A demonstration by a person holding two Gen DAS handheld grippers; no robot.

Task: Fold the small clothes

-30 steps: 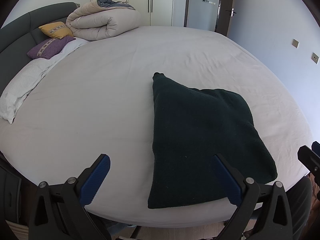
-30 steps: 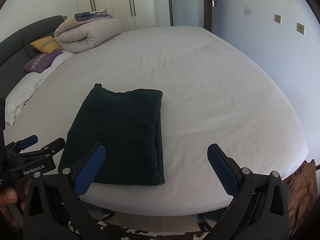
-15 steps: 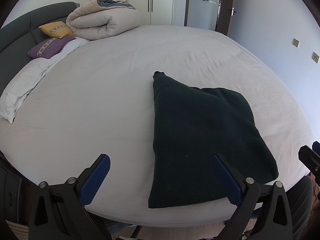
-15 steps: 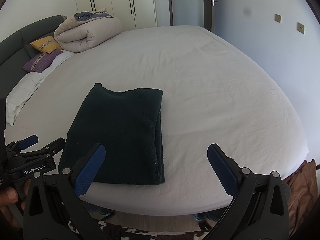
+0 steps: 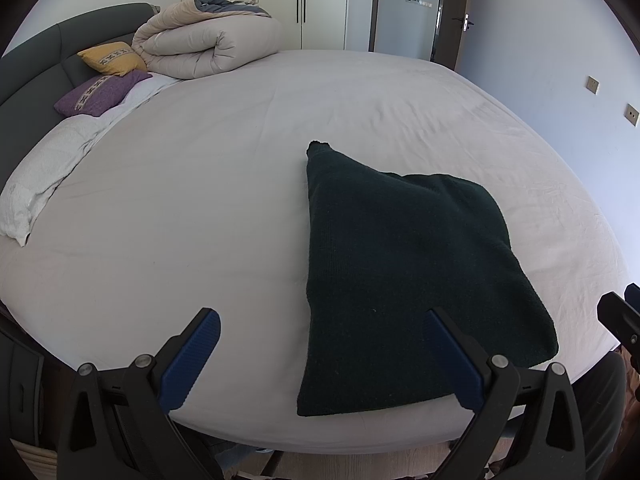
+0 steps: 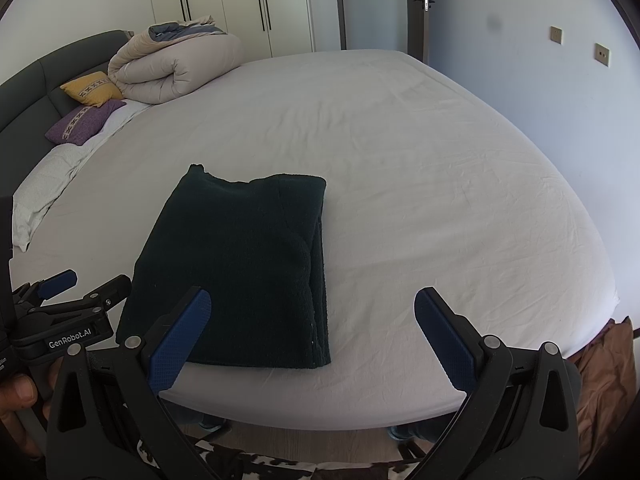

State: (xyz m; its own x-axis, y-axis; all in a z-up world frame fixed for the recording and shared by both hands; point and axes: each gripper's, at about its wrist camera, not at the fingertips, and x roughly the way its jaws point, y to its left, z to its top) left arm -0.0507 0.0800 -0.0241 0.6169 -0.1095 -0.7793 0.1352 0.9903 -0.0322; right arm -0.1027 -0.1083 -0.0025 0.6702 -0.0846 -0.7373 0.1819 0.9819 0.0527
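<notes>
White sheet covers the bed almost from edge to edge of both views, smooth and bare across its middle and far side. Folded into a dark green rectangle, the small garment lies flat near the bed's front edge, lower right of centre in the left wrist view, its near edge just short of the mattress rim. Wide bare sheet lies to its left and beyond it.

Both tools hang off the front edge, touching nothing. The left gripper is spread wide and empty, its right blue pad showing in front of the garment's near corner. The right gripper is likewise released, its left pad showing in front of the cloth's near edge.

From the right wrist view the stacked layers along the garment's right side show, and so does the left tool at lower left with a hand on it; brown fabric hangs past the bed's right corner. Rolled duvet, yellow cushion and purple cushion sit in the upper left by the dark headboard.
</notes>
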